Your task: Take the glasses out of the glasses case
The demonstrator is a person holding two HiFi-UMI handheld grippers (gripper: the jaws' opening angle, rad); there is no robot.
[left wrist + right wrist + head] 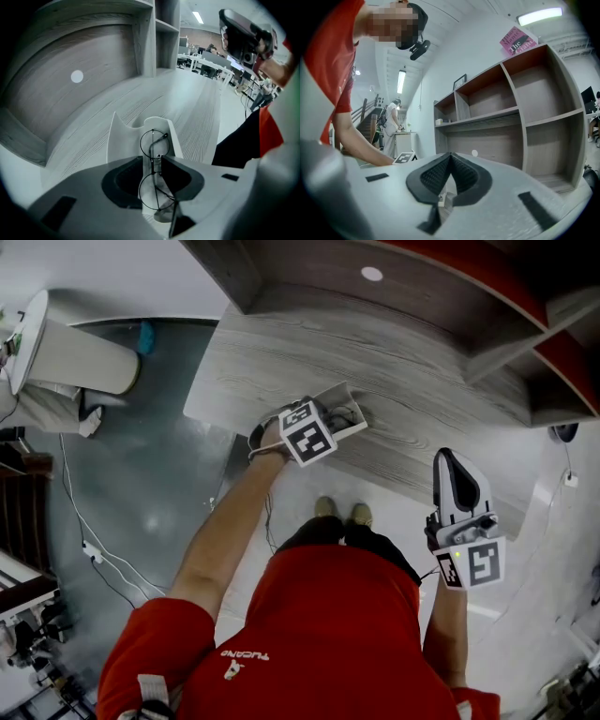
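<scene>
Extraction step: our left gripper [153, 163] clenched on the glasses [153, 151] at the bridge, over the open glasses case [118, 137] at the desk's [201, 105] front edge. Right gripper [448, 182] closed, empty. Next: lift gently clear.

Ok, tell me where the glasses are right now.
In the left gripper view the glasses sit between the left gripper's jaws, over the open white case on the grey wooden counter, at the person's left.
</scene>
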